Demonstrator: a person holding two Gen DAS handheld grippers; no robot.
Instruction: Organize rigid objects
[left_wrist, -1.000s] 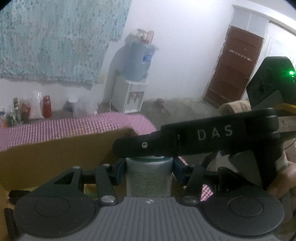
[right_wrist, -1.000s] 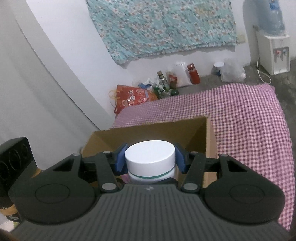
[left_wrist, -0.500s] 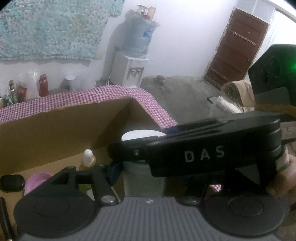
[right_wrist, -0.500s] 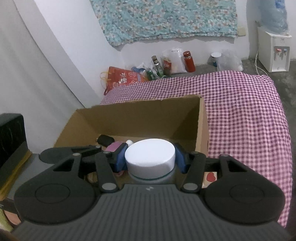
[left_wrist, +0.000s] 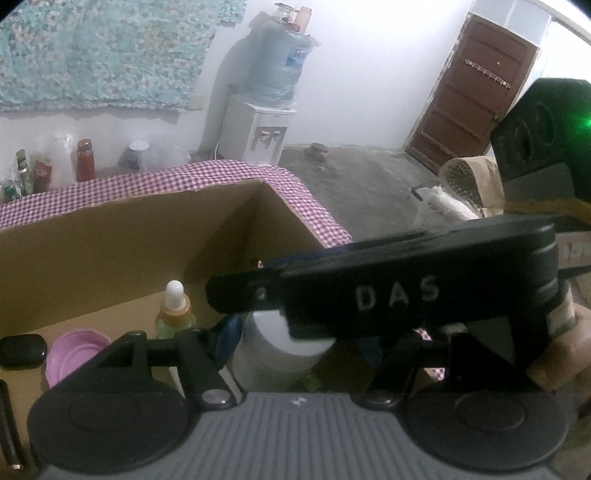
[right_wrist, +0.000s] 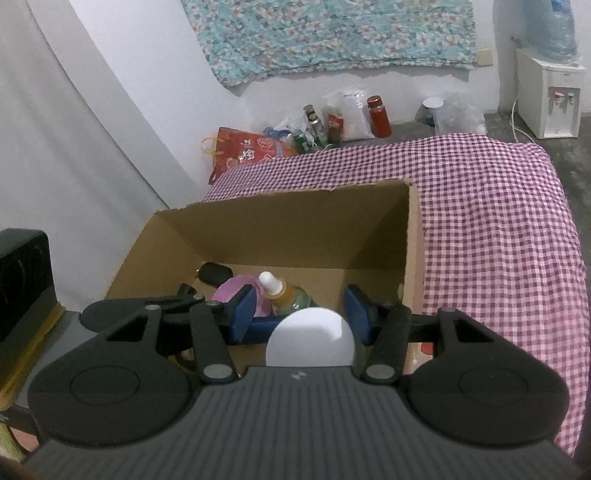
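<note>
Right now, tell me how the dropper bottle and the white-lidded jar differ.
The dropper bottle is slim, while the white-lidded jar is much wider. The bottle ends in a narrow white tip over an orange collar; the jar has a broad, flat white lid. The bottle's body is greenish and the jar's is pale. The bottle stands farther back, beside a pink lid; the jar is nearest the camera. Both are upright within the cardboard box.

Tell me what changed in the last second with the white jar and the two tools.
The white jar has come down from above the rim into the cardboard box, beside the dropper bottle. The left tool, clamped on its body before, is opening its jaws, with the jar between them. The right tool appears to stay clamped on the lid. Box and bottle have not moved.
</note>
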